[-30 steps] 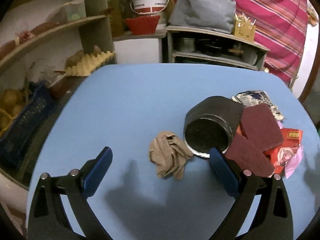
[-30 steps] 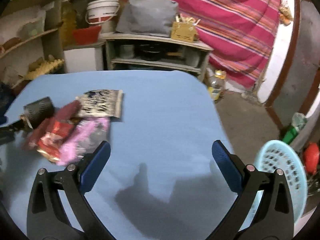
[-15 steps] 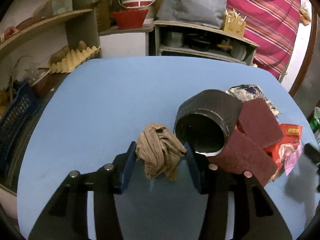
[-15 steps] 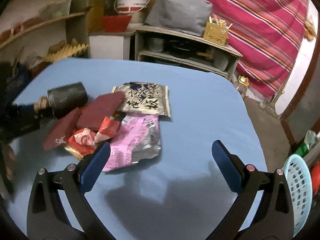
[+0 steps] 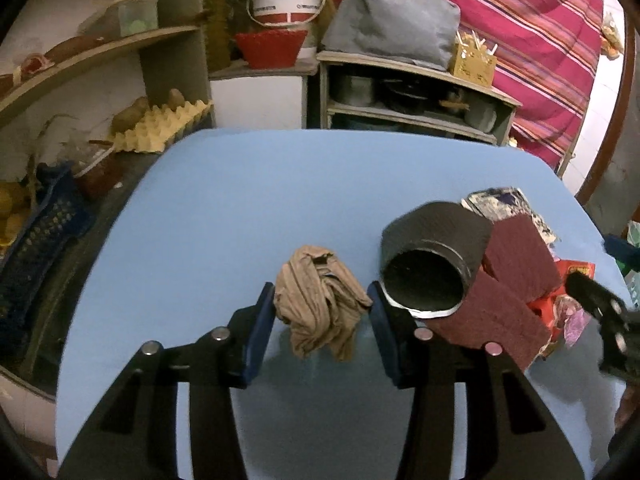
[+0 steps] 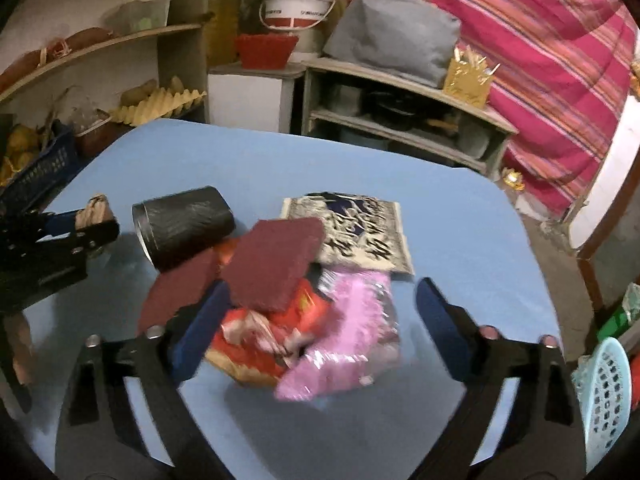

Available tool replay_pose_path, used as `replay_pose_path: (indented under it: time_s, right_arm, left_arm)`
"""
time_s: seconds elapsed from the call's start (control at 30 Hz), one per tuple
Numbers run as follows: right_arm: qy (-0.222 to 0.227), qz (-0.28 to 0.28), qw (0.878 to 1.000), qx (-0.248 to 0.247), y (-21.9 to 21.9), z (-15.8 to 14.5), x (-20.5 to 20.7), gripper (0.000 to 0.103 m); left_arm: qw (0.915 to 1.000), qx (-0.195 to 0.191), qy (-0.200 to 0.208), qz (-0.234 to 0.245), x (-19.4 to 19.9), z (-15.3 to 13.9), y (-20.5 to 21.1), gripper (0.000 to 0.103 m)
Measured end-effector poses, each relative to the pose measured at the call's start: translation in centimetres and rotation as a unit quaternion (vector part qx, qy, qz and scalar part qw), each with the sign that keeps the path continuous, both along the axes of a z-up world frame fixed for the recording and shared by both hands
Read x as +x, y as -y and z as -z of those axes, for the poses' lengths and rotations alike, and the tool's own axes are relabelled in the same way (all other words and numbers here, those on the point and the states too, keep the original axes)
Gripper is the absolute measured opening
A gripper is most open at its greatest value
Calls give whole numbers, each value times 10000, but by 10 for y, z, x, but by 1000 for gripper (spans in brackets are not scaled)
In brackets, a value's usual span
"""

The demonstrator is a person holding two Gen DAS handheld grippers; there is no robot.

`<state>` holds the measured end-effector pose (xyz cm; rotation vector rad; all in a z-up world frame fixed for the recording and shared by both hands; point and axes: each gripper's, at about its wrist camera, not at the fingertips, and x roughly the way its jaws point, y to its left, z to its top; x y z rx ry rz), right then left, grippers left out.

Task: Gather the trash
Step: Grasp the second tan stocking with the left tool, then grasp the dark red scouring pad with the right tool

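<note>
Left wrist view: the left gripper [image 5: 322, 310] has its jaws narrowed onto the crumpled tan fabric wad [image 5: 320, 306], both blue pads touching its sides; the wad hangs below the pads, apparently lifted off the blue table [image 5: 224, 208] for carrying. Just beside it lies the black cylindrical can [image 5: 430, 262] on its side, mouth toward the camera, resting against two maroon abrasive pads [image 5: 516, 276]. Right wrist view: the right gripper [image 6: 320, 312] is spread wide and holds nothing, straddling the red wrapper [image 6: 264, 328] and pink foil wrapper [image 6: 344, 344], probably the next pickup. A light-blue perforated plastic basket [image 6: 604, 384] stands off the table's right edge, the likely trash destination.
</note>
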<state>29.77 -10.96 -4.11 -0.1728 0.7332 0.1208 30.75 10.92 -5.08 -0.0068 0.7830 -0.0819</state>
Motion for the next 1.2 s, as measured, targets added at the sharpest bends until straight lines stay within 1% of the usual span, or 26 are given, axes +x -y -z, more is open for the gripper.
replay_pose_path:
  time_s: [0.07, 0.17, 0.23, 0.3, 0.37, 0.4, 0.43, 0.5, 0.53, 0.6, 0.63, 0.67, 0.7, 0.73, 0.8, 1.0, 1.1, 1.2]
  right_arm:
    - [-3, 7, 10000, 82, -3, -2, 9, 86]
    - [-151, 3, 9998, 106, -9, 5, 23, 86]
    - [-334, 36, 9992, 234, -10, 13, 33, 85]
    - [-512, 82, 9977, 426, -10, 19, 42, 82]
    - [-663, 103, 9961, 568, -12, 24, 49, 74]
    - [-731, 111, 9957, 561, -14, 28, 52, 68]
    - [-782, 102, 9954, 535, -16, 31, 55, 65]
    - [-874, 26, 9942, 619, -18, 36, 57, 44]
    - [-893, -46, 9934, 725, -18, 36, 57, 44]
    - [-751, -94, 9954, 589, -22, 32, 53, 33]
    - [-652, -168, 9966, 467, -25, 29, 50, 32]
    - [-621, -201, 9969, 435, -25, 27, 49, 31]
    - [-560, -195, 9973, 430, -22, 22, 46, 28]
    - [-523, -181, 9974, 455, -19, 20, 46, 27]
    - [-442, -153, 9973, 557, -9, 13, 42, 18]
    - [-183, -7, 9932, 1146, 29, -9, 27, 16]
    - [-53, 37, 9902, 1397, 46, -19, 18, 16]
    - [77, 115, 9897, 1427, 60, -27, 9, 16]
  left_arm:
    - [10000, 49, 42, -52, -2, -4, -5, 46]
    - [9998, 126, 74, -139, -4, -8, -15, 46]
    - [9997, 118, 67, -186, -4, -9, -21, 46]
    - [9996, 158, 85, -229, -5, -10, -25, 46]
    - [9994, 189, 101, -266, -8, -13, -30, 46]
    - [9993, 202, 111, -280, -9, -14, -33, 46]
    - [9993, 211, 115, -293, -10, -15, -34, 46]
    - [9991, 234, 134, -336, -11, -17, -39, 46]
    - [9989, 234, 140, -373, -11, -18, -43, 46]
    - [9988, 186, 136, -440, -12, -19, -48, 46]
    - [9987, 148, 118, -473, -12, -19, -50, 46]
    - [9986, 118, 108, -496, -11, -19, -52, 46]
    - [9986, 104, 109, -511, -11, -20, -52, 46]
    - [9985, 94, 118, -521, -11, -21, -52, 46]
    - [9986, 89, 147, -500, -12, -24, -48, 46]
    - [9988, 186, 219, -385, -14, -29, -33, 46]
    - [9990, 144, 258, -344, -16, -34, -24, 46]
    - [9990, 126, 331, -290, -20, -39, -15, 46]
